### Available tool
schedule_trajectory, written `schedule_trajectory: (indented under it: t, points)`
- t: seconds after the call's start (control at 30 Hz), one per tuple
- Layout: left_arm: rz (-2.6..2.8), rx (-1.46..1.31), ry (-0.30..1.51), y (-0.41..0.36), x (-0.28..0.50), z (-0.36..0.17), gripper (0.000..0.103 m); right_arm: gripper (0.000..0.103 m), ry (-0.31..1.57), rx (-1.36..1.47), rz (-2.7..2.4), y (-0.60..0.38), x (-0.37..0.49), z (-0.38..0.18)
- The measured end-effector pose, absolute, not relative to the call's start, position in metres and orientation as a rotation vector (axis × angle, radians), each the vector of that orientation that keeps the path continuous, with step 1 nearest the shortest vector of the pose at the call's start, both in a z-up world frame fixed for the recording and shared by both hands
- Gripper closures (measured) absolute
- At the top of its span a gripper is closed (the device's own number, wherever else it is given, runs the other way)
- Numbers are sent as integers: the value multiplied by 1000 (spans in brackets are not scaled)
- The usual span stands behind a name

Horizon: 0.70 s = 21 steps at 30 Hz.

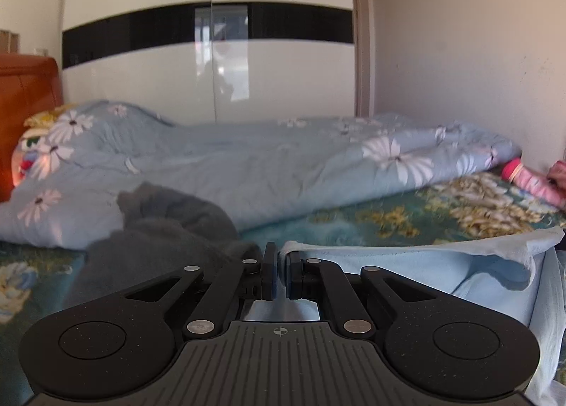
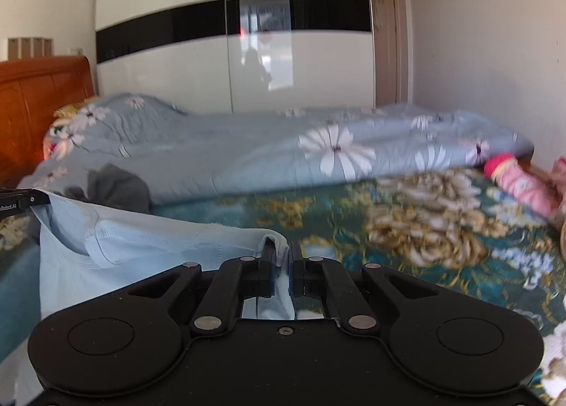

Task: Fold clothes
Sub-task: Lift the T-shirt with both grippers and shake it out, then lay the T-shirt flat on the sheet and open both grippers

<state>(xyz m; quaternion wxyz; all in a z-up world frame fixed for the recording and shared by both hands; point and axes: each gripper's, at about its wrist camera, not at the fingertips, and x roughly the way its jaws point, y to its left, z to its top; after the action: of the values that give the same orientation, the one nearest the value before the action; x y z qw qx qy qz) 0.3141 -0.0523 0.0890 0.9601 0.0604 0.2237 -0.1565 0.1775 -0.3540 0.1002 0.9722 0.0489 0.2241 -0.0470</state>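
Both tongs are clamped on a pale blue garment (image 2: 141, 246): the left gripper (image 1: 281, 273) pinches one edge and the right gripper (image 2: 281, 273) the other, the cloth hanging between them just above the floral bedsheet (image 2: 406, 236). Folding appears barely begun, since no finished fold shows and a grey garment (image 1: 169, 225) lies crumpled beside the quilt (image 1: 247, 158). No container is in view.

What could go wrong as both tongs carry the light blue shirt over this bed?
1. Each pair of tongs, left and right, pinches only a thin edge of the shirt, so it may slip out.
2. The grey garment lies close by and could get caught under the shirt.
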Motion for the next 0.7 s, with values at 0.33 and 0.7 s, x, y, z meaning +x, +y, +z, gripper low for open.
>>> schedule_trajectory:
  t: [0.33, 0.7]
  points:
    - [-284, 158, 608, -74, 350, 31, 99, 99, 617, 150, -116, -368, 237, 50]
    - [-293, 111, 583, -36, 317, 46, 15, 85, 646, 145, -140, -371, 235, 32]
